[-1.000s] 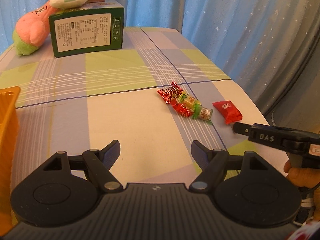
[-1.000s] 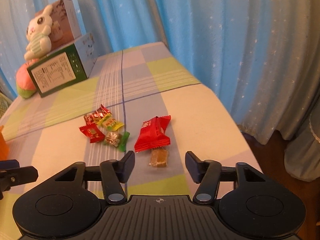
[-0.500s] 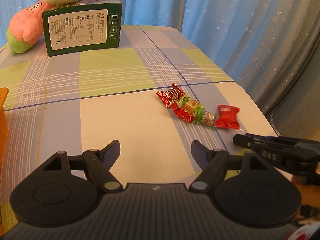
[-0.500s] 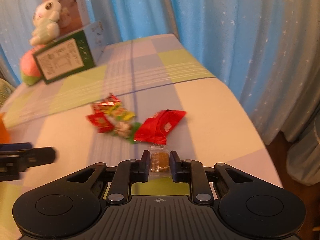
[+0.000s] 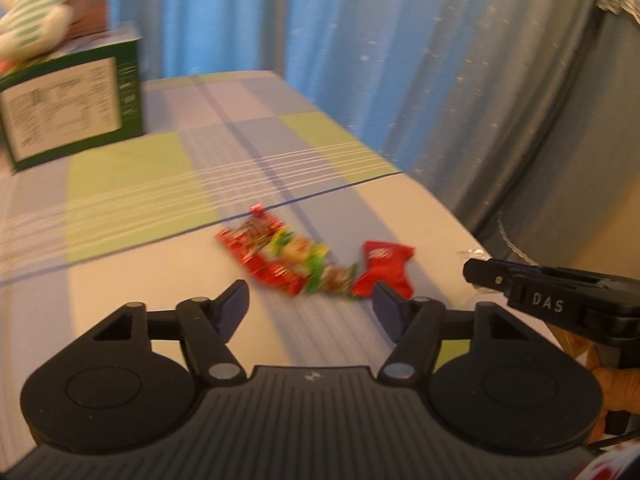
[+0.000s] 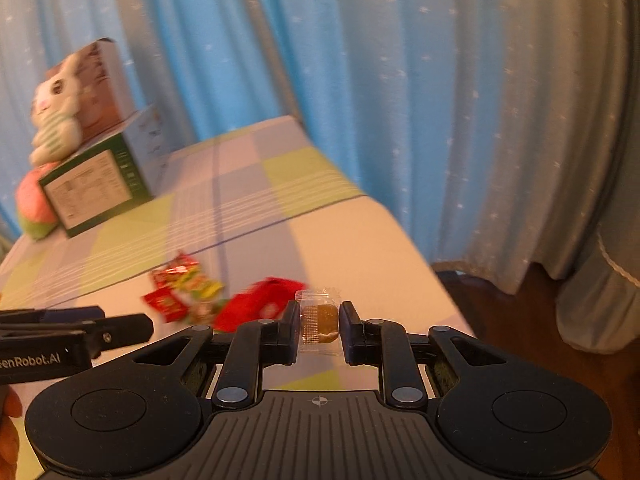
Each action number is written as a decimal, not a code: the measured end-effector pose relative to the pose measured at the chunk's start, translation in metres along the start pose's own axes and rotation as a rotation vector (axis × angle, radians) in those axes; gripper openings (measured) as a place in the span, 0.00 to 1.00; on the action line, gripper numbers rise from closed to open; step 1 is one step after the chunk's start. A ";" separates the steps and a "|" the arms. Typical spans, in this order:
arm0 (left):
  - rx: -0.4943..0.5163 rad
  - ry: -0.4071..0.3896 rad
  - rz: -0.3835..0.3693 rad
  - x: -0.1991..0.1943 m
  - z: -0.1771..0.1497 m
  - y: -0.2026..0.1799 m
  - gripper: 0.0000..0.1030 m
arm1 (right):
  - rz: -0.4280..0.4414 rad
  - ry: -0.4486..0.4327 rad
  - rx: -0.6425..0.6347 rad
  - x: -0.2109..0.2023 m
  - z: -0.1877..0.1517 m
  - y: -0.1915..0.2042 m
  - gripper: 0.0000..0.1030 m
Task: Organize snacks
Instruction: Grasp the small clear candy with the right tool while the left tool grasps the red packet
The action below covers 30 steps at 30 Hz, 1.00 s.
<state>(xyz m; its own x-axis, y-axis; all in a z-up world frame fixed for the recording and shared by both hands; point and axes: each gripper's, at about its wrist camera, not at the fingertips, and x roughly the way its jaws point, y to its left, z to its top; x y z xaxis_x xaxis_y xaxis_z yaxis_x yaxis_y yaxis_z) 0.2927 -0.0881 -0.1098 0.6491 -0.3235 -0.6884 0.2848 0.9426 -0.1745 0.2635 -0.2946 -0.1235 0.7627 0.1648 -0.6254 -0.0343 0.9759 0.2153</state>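
The right gripper (image 6: 319, 326) is clamped on a clear-wrapped brown candy (image 6: 320, 317), which a second ago lay loose on the checked tablecloth (image 6: 348, 236) between jaws that then stood apart; the candy now sits off the cloth, pinched between the pads. The left gripper (image 5: 310, 300) is closing its jaws with nothing between them, having moved in toward the snack pile; its fingertips now frame the near edge of the wrappers. Just beyond, the red packet (image 5: 385, 266) lies touching a cluster of red and green wrapped candies (image 5: 280, 258), blurred in both views. Farther back on the table stands a green box (image 5: 72, 112), a white plush rabbit (image 5: 30, 20) sitting on top, before blue star-print curtains (image 5: 360, 60).
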 end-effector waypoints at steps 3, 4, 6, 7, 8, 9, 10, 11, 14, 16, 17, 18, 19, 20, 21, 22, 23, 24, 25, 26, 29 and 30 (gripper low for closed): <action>0.043 -0.002 -0.039 0.015 0.008 -0.012 0.50 | -0.017 -0.004 0.027 0.001 0.001 -0.011 0.20; 0.056 -0.001 -0.052 0.021 0.011 -0.017 0.49 | -0.019 -0.004 0.035 0.000 0.001 -0.014 0.20; 0.077 0.002 -0.076 0.031 0.014 -0.027 0.45 | -0.022 -0.002 0.052 0.001 0.001 -0.019 0.20; 0.089 0.007 -0.086 0.038 0.016 -0.031 0.44 | -0.025 -0.002 0.062 0.001 0.001 -0.022 0.20; 0.101 0.012 -0.093 0.043 0.017 -0.036 0.42 | -0.032 -0.002 0.069 0.001 0.001 -0.024 0.20; 0.113 0.015 -0.099 0.049 0.018 -0.039 0.39 | -0.039 -0.003 0.074 0.002 0.001 -0.026 0.20; 0.125 0.019 -0.106 0.054 0.018 -0.043 0.38 | -0.047 -0.005 0.082 0.002 0.001 -0.029 0.20; 0.138 0.023 -0.109 0.059 0.019 -0.046 0.38 | -0.054 -0.005 0.089 0.003 0.002 -0.031 0.20; 0.177 0.045 -0.114 0.073 0.020 -0.053 0.35 | -0.069 -0.007 0.125 0.004 0.002 -0.042 0.20; 0.189 0.069 -0.106 0.082 0.020 -0.055 0.31 | -0.077 -0.009 0.139 0.003 0.002 -0.048 0.20; 0.194 0.080 -0.101 0.085 0.019 -0.056 0.27 | -0.080 -0.010 0.141 0.003 0.002 -0.049 0.20; 0.197 0.089 -0.099 0.087 0.019 -0.056 0.24 | -0.081 -0.011 0.143 0.003 0.002 -0.050 0.20; 0.200 0.093 -0.098 0.087 0.018 -0.057 0.24 | -0.080 -0.012 0.144 0.003 0.002 -0.051 0.20; 0.207 0.094 -0.094 0.086 0.016 -0.057 0.24 | -0.081 -0.014 0.143 0.003 0.002 -0.051 0.20; 0.215 0.096 -0.093 0.085 0.014 -0.058 0.24 | -0.080 -0.014 0.141 0.003 0.003 -0.050 0.20; 0.221 0.099 -0.090 0.084 0.013 -0.058 0.24 | -0.078 -0.015 0.140 0.003 0.003 -0.050 0.20; 0.222 0.105 -0.088 0.082 0.012 -0.058 0.23 | -0.075 -0.016 0.138 0.003 0.003 -0.049 0.20; 0.217 0.109 -0.087 0.079 0.010 -0.058 0.23 | -0.074 -0.016 0.133 0.003 0.003 -0.048 0.20; 0.208 0.112 -0.086 0.073 0.007 -0.057 0.23 | -0.069 -0.017 0.129 0.003 0.003 -0.047 0.20; 0.199 0.109 -0.083 0.067 0.004 -0.057 0.23 | -0.063 -0.018 0.128 0.003 0.002 -0.047 0.20; 0.166 0.101 -0.068 0.045 -0.007 -0.051 0.23 | -0.044 -0.021 0.117 0.002 0.002 -0.044 0.20; 0.150 0.097 -0.061 0.038 -0.010 -0.048 0.23 | -0.039 -0.021 0.112 0.002 0.002 -0.043 0.20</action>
<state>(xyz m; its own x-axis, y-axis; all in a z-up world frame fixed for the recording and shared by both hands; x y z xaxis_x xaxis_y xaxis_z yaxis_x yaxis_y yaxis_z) 0.2963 -0.1447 -0.1345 0.5585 -0.3638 -0.7455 0.4283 0.8961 -0.1164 0.2678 -0.3364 -0.1323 0.7754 0.1231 -0.6193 0.0668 0.9593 0.2744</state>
